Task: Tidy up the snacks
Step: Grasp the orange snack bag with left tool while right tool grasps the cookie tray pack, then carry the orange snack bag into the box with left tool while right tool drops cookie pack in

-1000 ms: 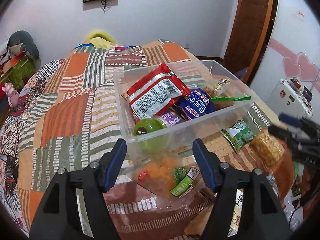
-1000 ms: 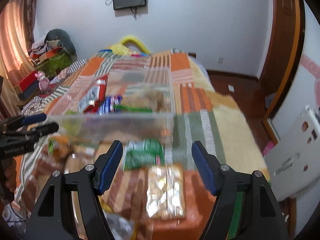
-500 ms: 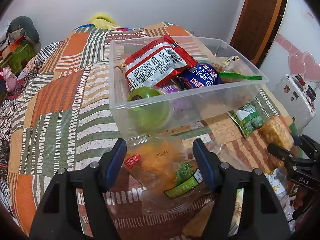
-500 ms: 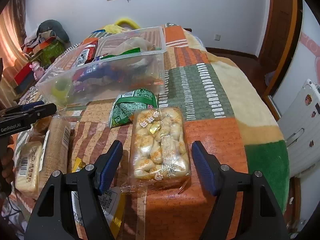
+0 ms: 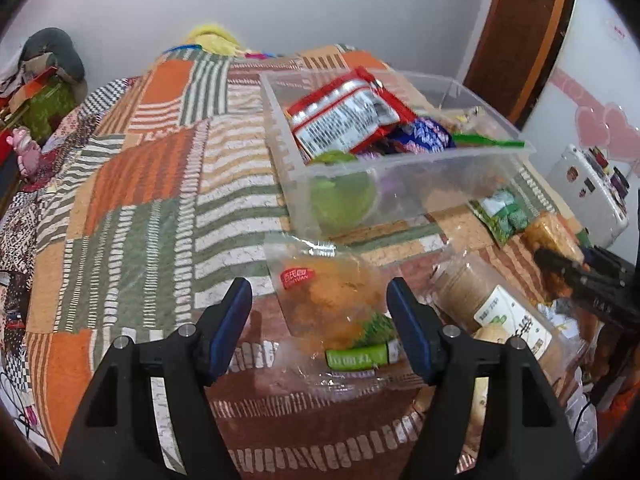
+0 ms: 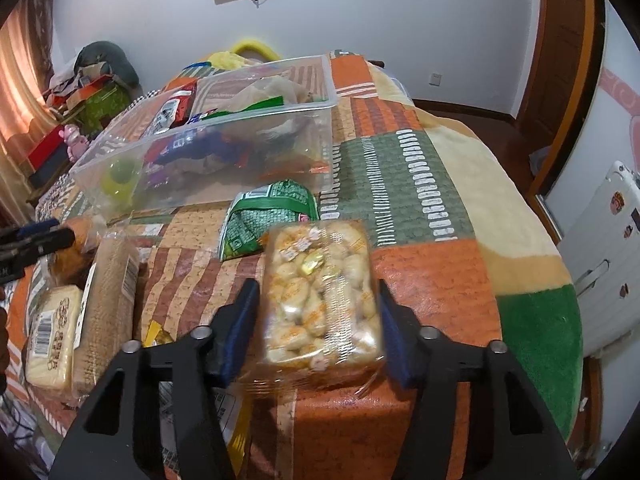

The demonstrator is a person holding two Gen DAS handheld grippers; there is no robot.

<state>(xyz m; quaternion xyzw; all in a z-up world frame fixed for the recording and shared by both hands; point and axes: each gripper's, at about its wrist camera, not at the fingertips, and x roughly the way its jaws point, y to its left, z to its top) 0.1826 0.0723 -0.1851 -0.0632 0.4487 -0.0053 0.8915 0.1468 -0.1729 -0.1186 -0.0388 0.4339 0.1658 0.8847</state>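
**Right gripper clamped on the pastry pack, left gripper spread over the orange snack bag**

My right gripper (image 6: 318,322) has just been closing, and its blue pads now press both long sides of the clear pastry pack (image 6: 320,292), which lies on the patchwork blanket (image 6: 420,184) near the bed's front edge. Just beyond that pack I see a green snack bag (image 6: 272,216), and beyond that the clear plastic bin (image 6: 224,136), already holding a red packet, a blue packet and a green ball-shaped item.

My left gripper (image 5: 320,328) has its jaws apart, straddling the clear bag of orange snacks (image 5: 336,308) that lies flat on the blanket just in front of the bin (image 5: 400,184); the pads stand clear of the bag on both sides. To its right lies a wrapped brown loaf-like pack (image 5: 492,308). Further right, the tips of the other gripper poke into the left wrist view.
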